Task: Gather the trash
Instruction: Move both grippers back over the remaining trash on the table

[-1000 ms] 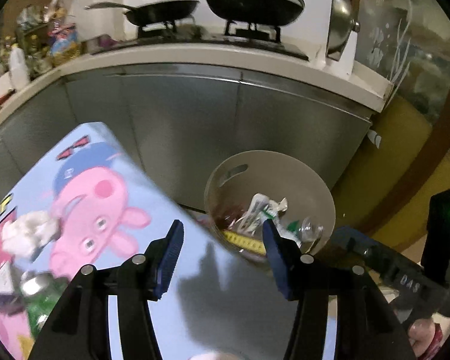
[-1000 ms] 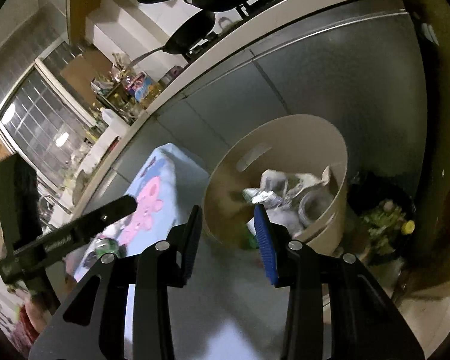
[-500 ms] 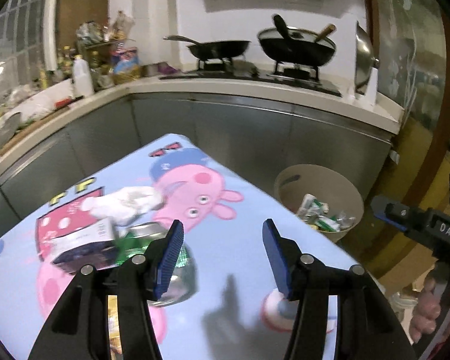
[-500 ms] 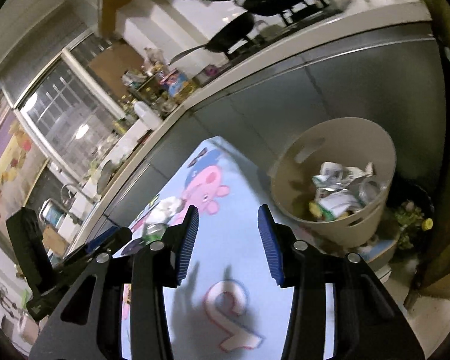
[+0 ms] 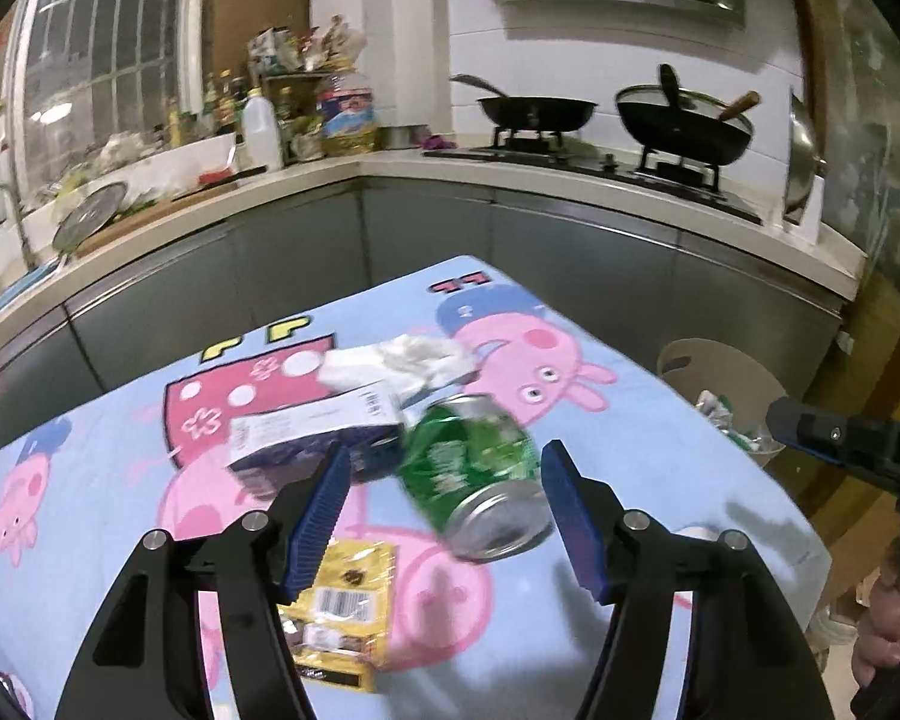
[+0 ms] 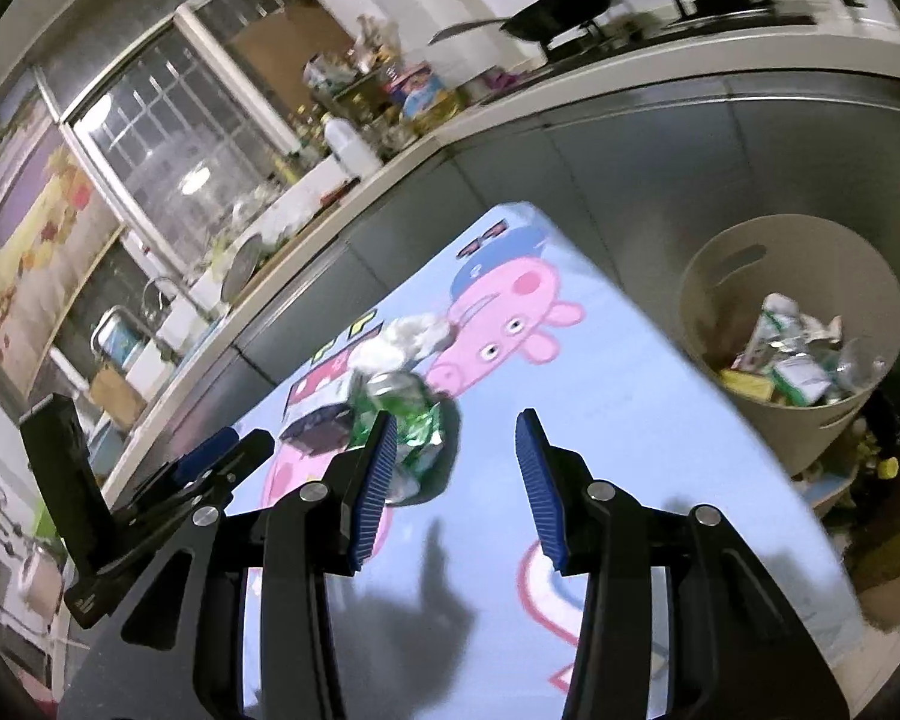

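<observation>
left gripper (image 5: 444, 507): fingers opening wide, holding nothing | green can (image 5: 474, 474) is lying dented at frame centre on the worktop (image 5: 660, 438), between the fingers; judged light, slick, crushable, best gripped across its body | right gripper (image 6: 456, 468): part open, empty | bin (image 6: 822, 420) at right.

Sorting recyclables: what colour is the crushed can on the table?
Green with a silver end; can shows best in left wrist view.

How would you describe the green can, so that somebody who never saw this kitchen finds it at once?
Look at the table with the light blue cartoon pig cloth in front of the grey kitchen cabinets. Near its middle lies a small heap of trash. The green can lies on its side, dented, beside a white and blue carton; it alone is shiny green metal.
</observation>
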Motion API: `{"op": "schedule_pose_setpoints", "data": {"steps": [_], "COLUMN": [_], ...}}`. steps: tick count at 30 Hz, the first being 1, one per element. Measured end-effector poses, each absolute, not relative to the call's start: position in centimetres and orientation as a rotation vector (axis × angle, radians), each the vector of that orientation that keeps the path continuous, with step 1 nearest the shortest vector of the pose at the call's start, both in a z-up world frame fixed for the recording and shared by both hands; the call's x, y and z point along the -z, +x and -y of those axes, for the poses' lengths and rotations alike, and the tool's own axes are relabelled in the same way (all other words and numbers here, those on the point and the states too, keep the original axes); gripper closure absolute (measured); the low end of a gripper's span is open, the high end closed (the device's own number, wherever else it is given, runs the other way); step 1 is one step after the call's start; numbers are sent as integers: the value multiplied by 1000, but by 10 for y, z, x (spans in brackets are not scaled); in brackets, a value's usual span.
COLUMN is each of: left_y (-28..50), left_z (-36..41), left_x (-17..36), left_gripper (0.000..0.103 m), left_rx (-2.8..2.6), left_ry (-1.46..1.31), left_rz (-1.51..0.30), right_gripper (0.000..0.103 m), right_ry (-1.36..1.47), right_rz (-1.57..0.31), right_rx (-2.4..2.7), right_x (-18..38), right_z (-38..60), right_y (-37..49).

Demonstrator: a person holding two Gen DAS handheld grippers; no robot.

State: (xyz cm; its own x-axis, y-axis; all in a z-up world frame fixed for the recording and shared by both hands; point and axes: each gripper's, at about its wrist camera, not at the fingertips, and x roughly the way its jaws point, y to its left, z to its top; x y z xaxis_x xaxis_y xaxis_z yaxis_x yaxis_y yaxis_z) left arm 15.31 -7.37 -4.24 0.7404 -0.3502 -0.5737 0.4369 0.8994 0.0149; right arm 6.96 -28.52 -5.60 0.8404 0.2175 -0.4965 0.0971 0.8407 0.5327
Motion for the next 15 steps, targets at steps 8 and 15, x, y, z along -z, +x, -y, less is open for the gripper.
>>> {"op": "schedule_pose_setpoints", "data": {"steps": [8, 15], "left_y": [165, 187], "left_z": [15, -37], "left_x": [64, 75], "left_gripper": [37, 37], "left_rx": [359, 308], "left_ry": [129, 137], "left_rz": [-634, -669], "right_gripper": [62, 62], "right_ry": [525, 528], "right_rz": [-643, -682], "right_rx": [-141, -165], "right_x": [63, 74], "right_z": [245, 238], "right_y": [101, 124]}}
